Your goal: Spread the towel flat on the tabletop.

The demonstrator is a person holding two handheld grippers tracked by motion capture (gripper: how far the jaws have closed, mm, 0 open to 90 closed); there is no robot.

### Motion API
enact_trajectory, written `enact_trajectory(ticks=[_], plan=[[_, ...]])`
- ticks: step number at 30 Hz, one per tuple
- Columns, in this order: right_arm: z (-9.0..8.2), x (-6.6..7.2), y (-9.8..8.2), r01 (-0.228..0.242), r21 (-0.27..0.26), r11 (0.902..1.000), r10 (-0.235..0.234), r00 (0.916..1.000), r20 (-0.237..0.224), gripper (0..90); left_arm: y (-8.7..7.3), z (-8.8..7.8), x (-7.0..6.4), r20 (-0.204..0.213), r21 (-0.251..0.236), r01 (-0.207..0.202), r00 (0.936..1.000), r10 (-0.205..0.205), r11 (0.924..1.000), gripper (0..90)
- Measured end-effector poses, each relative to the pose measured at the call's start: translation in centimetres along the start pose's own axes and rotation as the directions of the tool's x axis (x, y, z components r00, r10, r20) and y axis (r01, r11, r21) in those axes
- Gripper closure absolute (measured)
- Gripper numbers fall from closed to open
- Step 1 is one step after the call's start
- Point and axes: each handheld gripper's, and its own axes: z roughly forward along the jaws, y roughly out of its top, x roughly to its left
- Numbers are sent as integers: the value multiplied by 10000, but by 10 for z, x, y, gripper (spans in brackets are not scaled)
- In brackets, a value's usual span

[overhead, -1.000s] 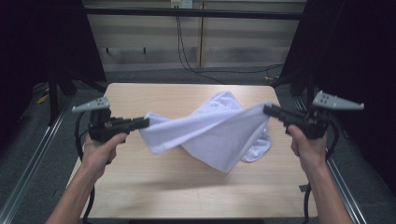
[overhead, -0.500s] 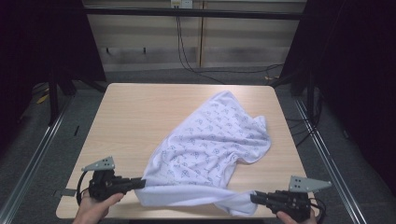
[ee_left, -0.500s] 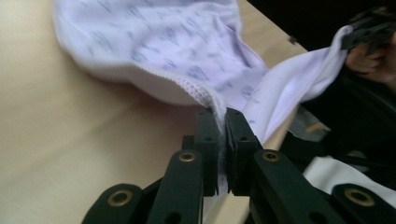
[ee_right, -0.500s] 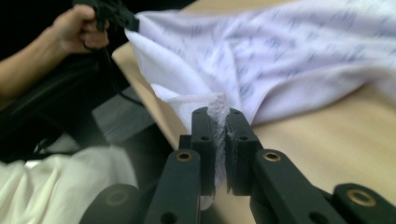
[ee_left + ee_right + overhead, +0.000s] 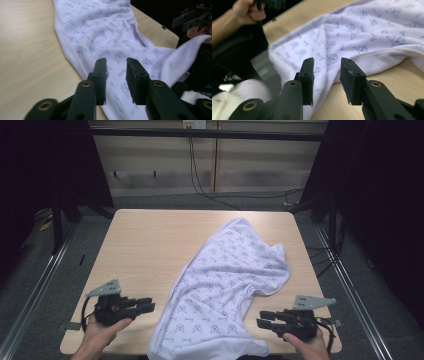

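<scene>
No readable text, brand, number or sign anywhere. White cloth (image 5: pixel 227 290) on the worktop (image 5: pixel 150 245) carries a repeated small blue-grey printed motif, a pictured emblem rather than letters; too small and blurred to read as any word.

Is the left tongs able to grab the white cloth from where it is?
Probably yes. The left tongs sit open beside the white cloth, whose near edge lies just ahead of them, with bare table between and nothing blocking.
</scene>
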Motion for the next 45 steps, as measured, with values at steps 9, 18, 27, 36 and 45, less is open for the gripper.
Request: enact_trajectory(ticks=[9, 18, 27, 36, 45], plan=[[59, -37, 9, -419, 1376, 9896, 378, 9988, 318, 599, 8, 75, 14, -115, 1751, -773, 9967, 806, 9815, 795], [70, -28, 10, -10, 1670, 9860, -48, 9994, 338, 895, -10, 73, 10, -596, 2608, -944, 9917, 1137, 9608, 862], [-22, -6, -13, -286, -14, 9996, 286, 9963, 811, 899, -40, 37, -22, -265, 3396, -523, 9975, 651, 9391, 893], [-47, -4, -25, -821, -16, 9966, 815, 9856, 1479, 701, -10, 45, -6, 114, 1877, -923, 9957, 918, 9779, 815], [2, -40, -8, -1149, 1079, 9875, 881, 9701, 2260, 625, 20, 103, 21, -716, 2449, -1633, 9800, 1858, 9557, 838]])
